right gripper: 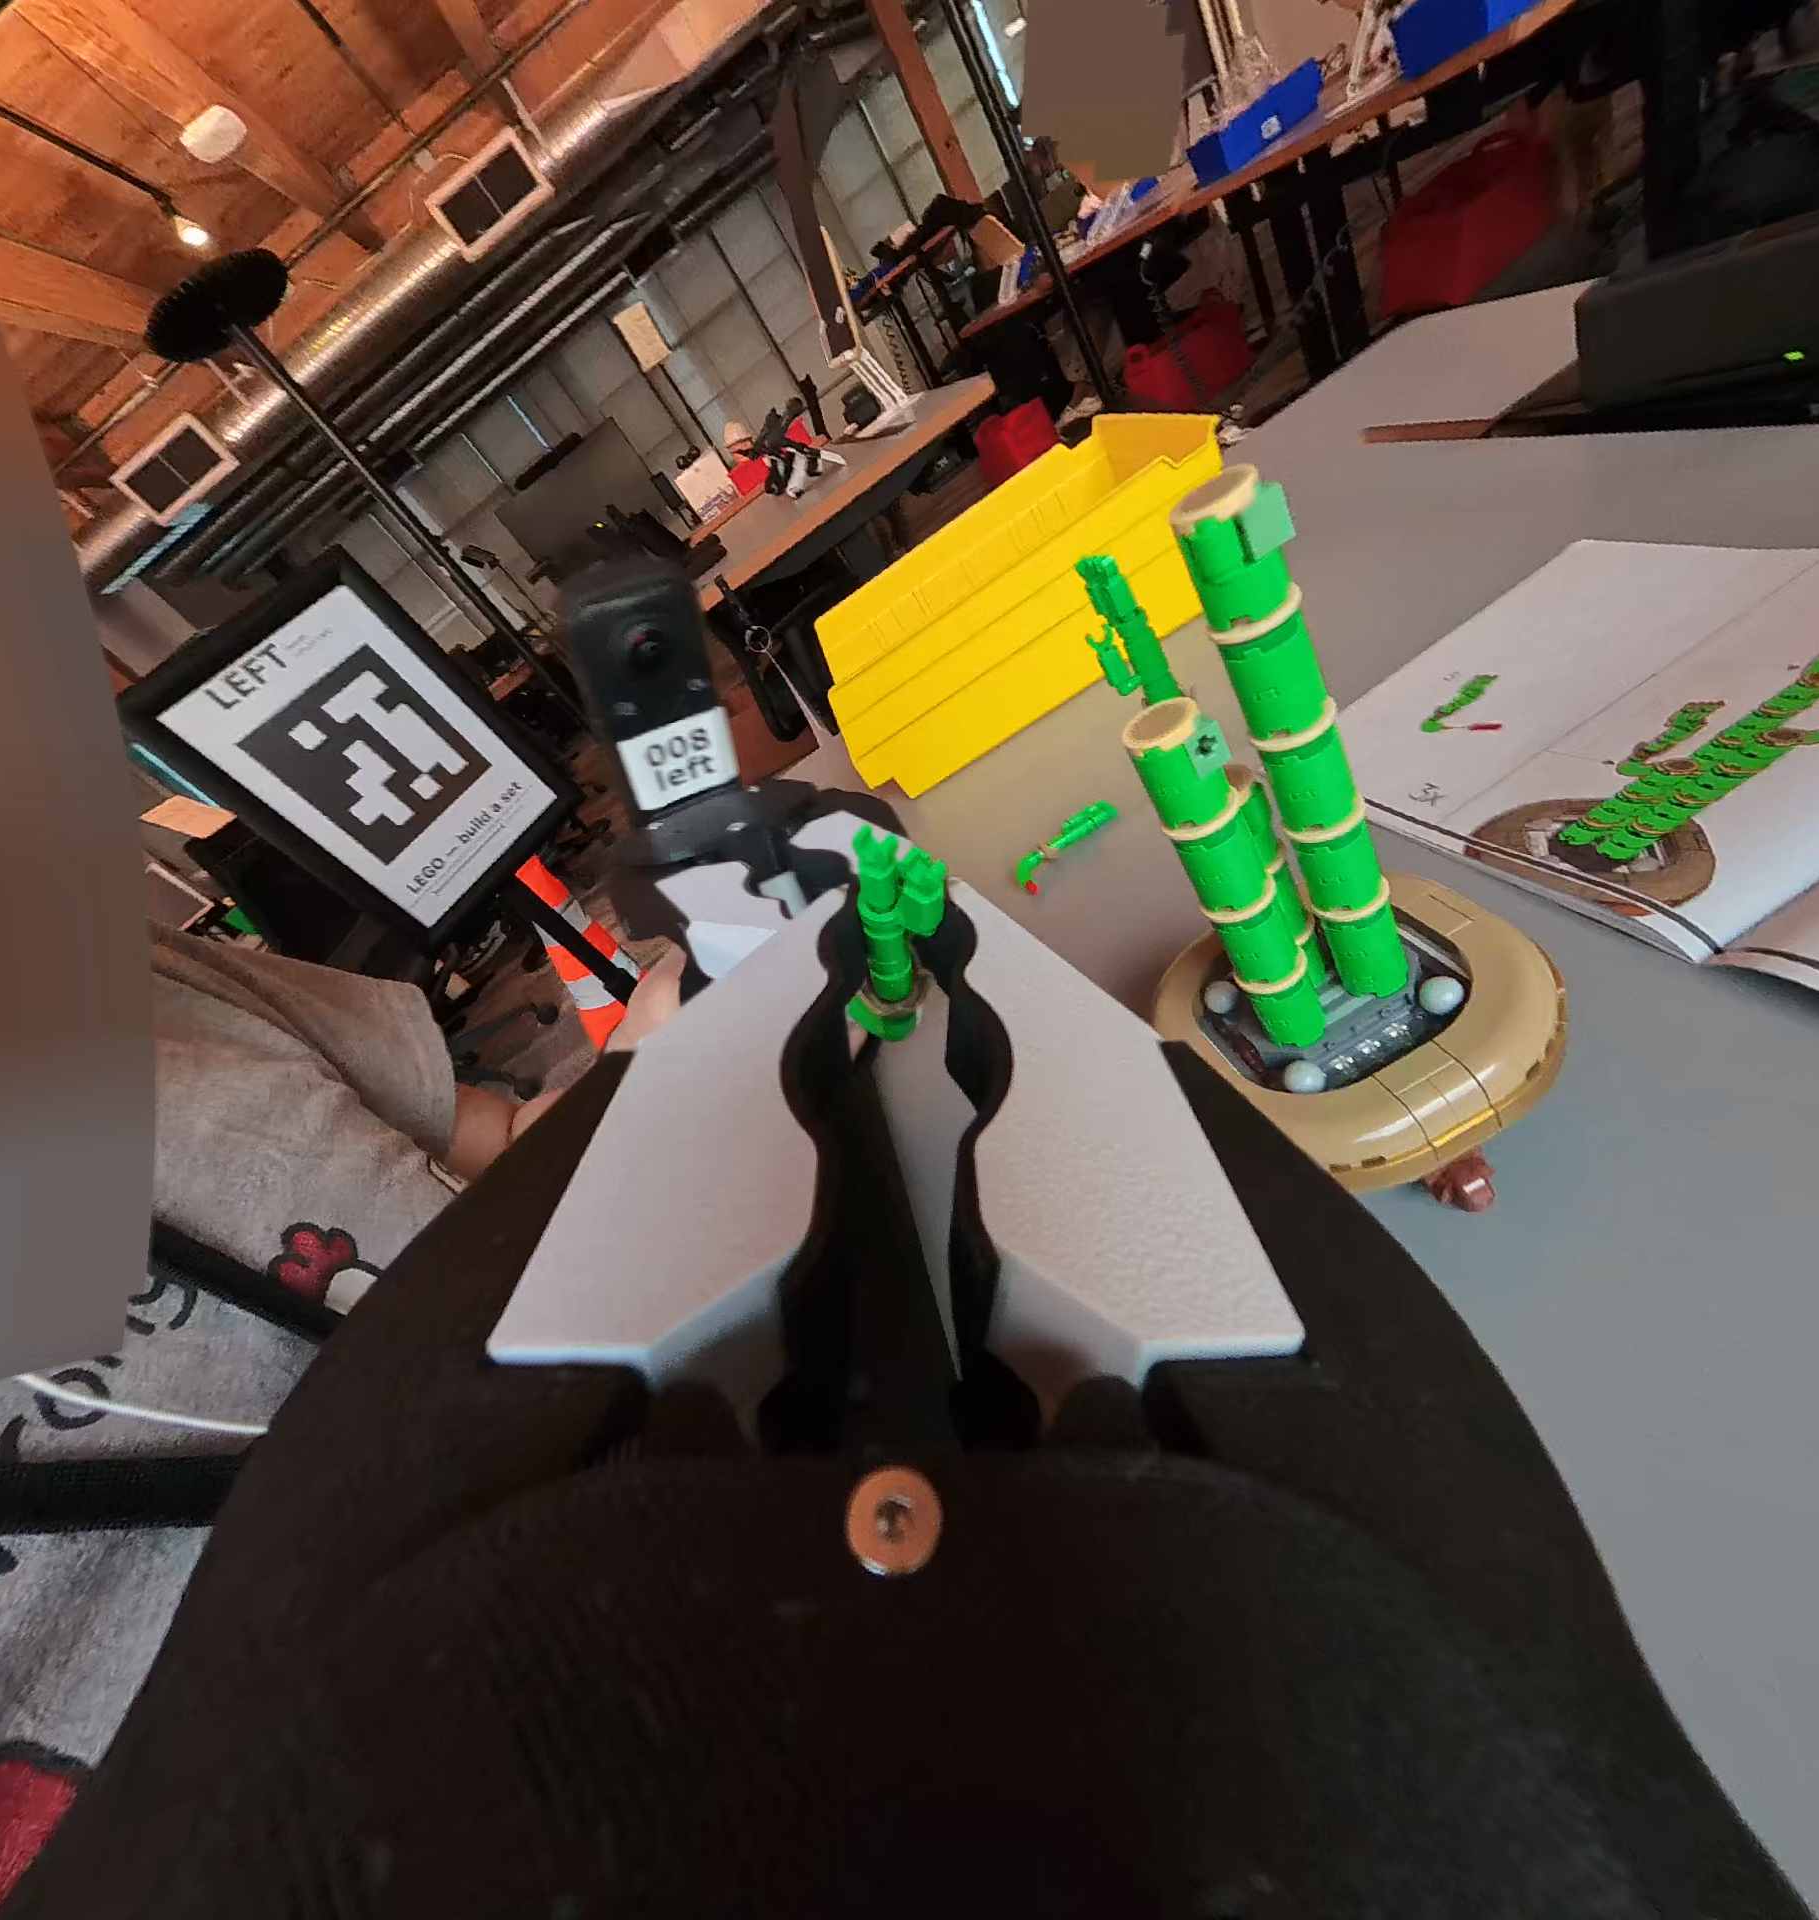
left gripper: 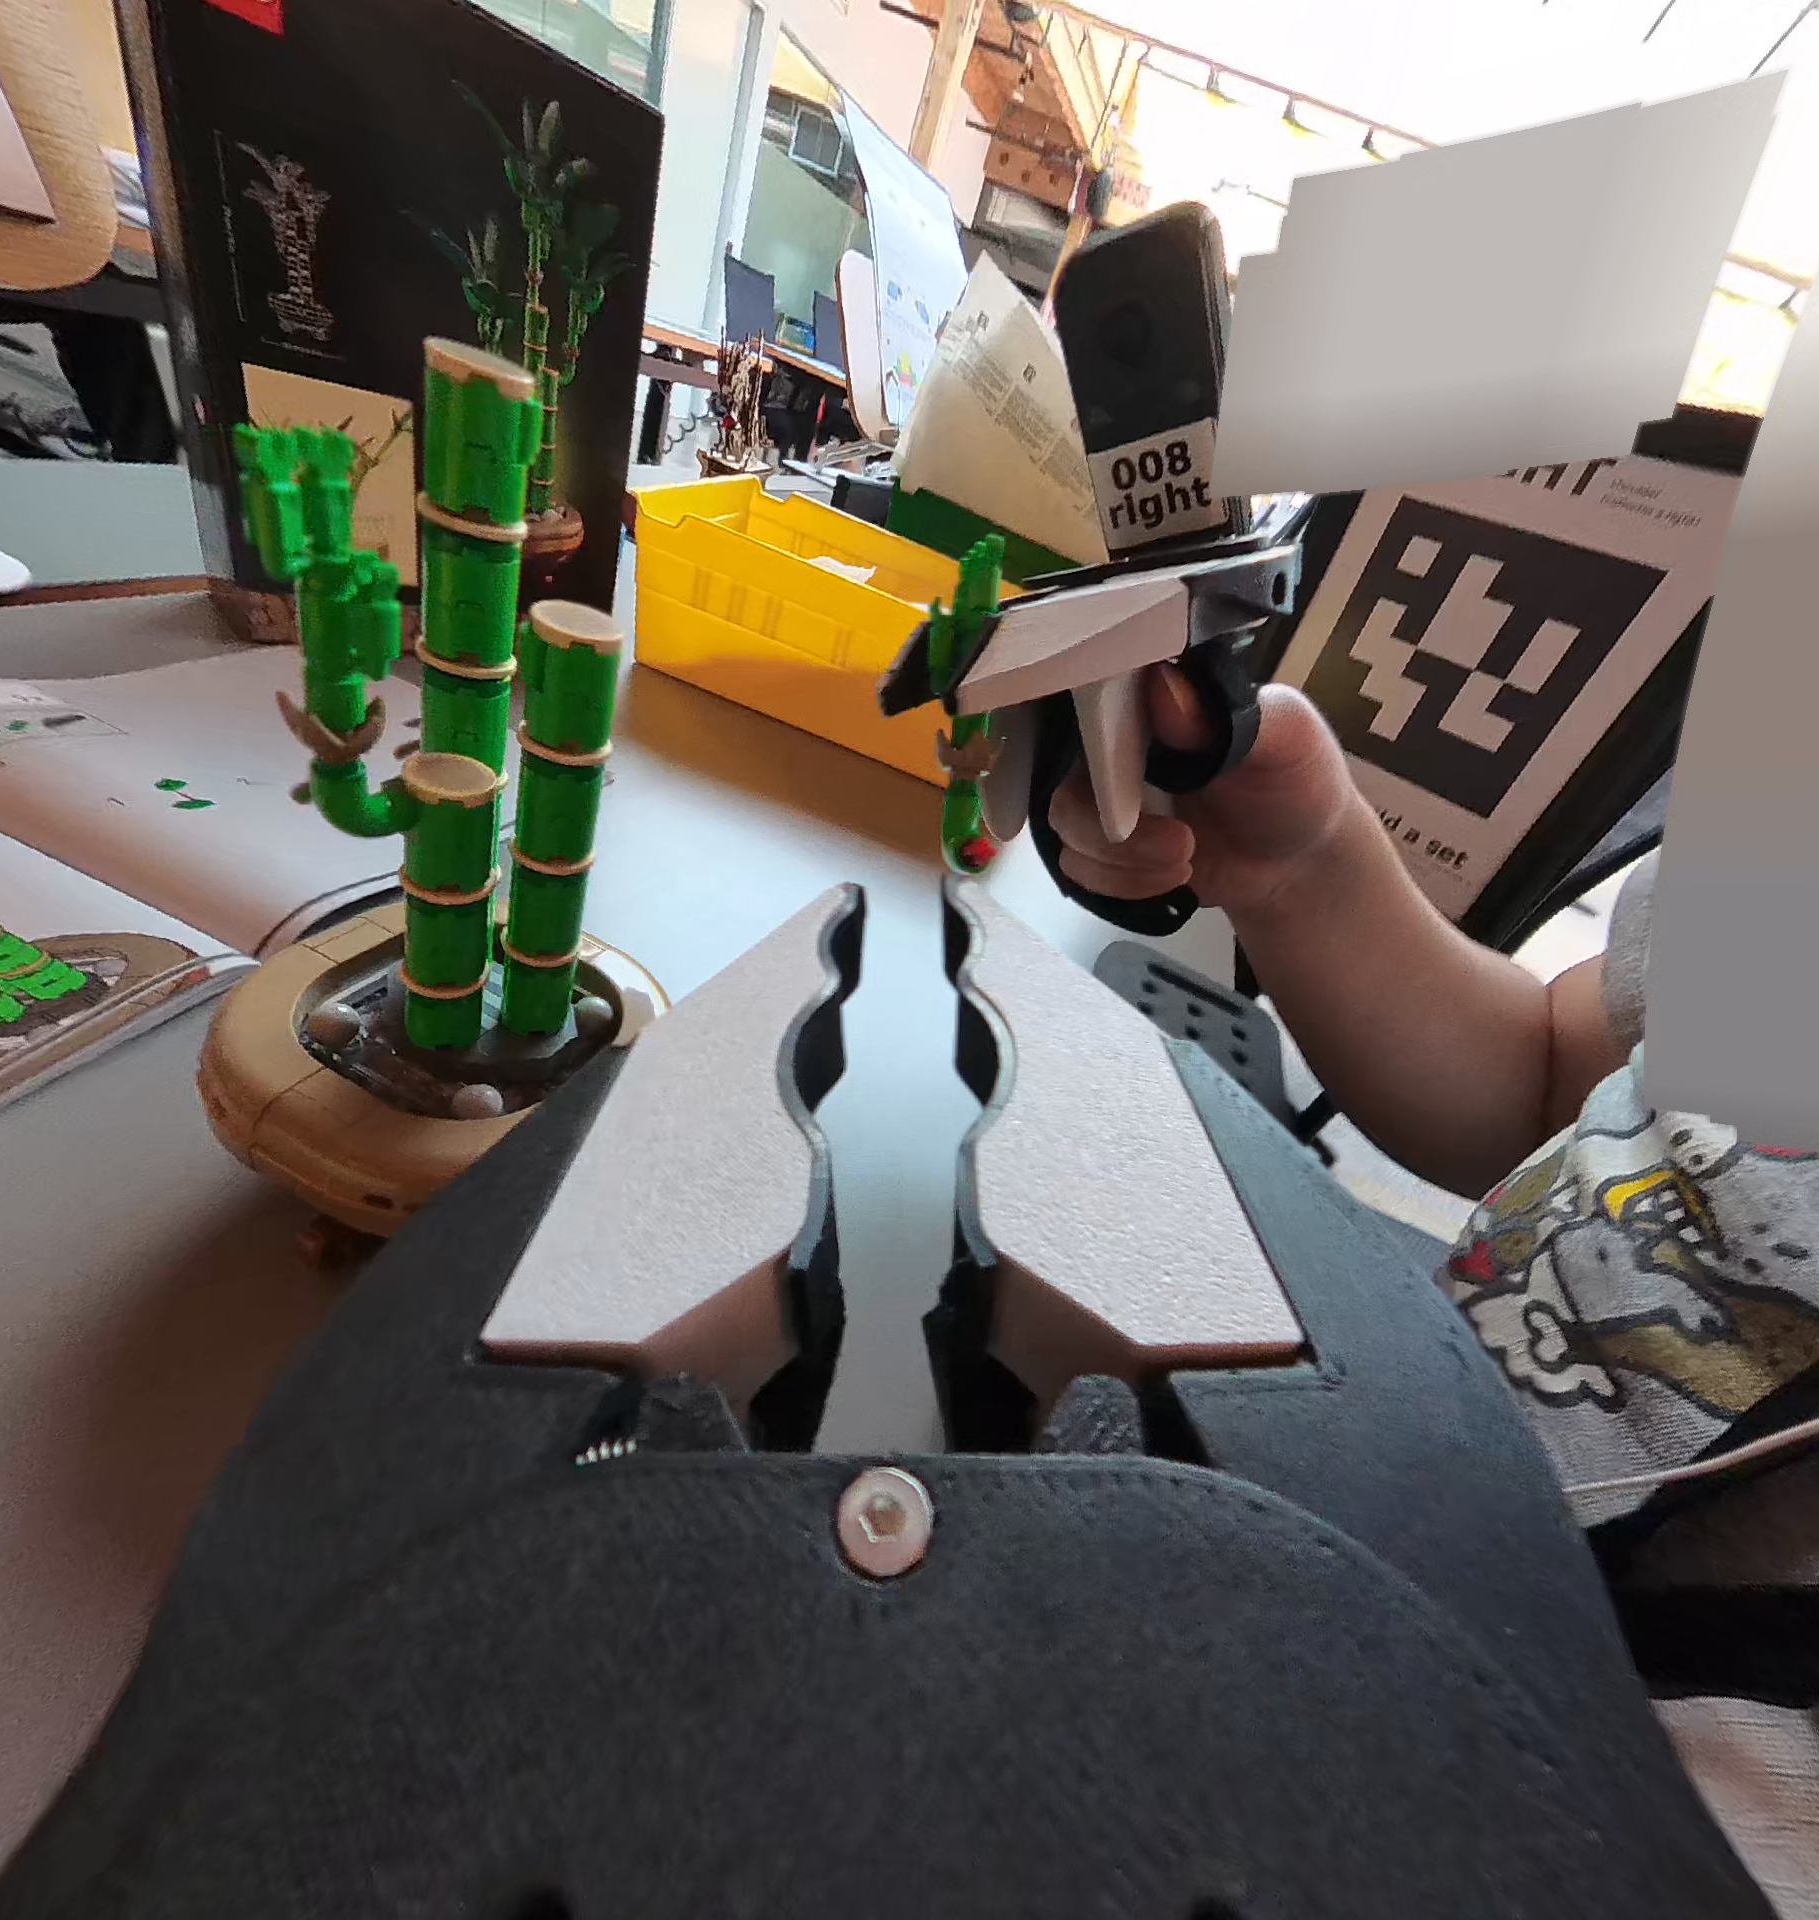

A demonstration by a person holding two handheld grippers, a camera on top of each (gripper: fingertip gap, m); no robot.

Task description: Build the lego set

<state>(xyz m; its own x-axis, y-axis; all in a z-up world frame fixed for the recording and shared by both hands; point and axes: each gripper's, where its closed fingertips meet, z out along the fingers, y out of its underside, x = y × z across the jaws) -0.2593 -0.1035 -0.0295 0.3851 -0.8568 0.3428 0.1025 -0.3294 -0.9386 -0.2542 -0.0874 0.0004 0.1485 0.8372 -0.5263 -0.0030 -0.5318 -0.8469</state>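
Observation:
A green bamboo model [left gripper: 469,665] stands in a tan round pot [left gripper: 281,1101] on the grey table, left of my left gripper [left gripper: 903,904]. That gripper is open, with nothing between its fingers. My right gripper [right gripper: 900,914] is shut on a thin green bamboo shoot [right gripper: 887,951] that stands upright between its pads. The left wrist view shows the right gripper [left gripper: 931,665] holding that shoot [left gripper: 962,810] above the table, just beyond my left fingertips. The model [right gripper: 1269,779] and its pot [right gripper: 1497,1049] stand to the right in the right wrist view.
A second loose green shoot [right gripper: 1066,836] lies on the table near the yellow bin [right gripper: 998,623]. An open instruction booklet [right gripper: 1611,727] lies beyond the pot. The set's dark box [left gripper: 396,260] stands behind the model. A framed marker sign [left gripper: 1487,665] stands at the right. Both grippers' tips are close together, under 4 cm apart. The tan round pot [left gripper: 281,1101] lies around 12 cm away from my left fingertips.

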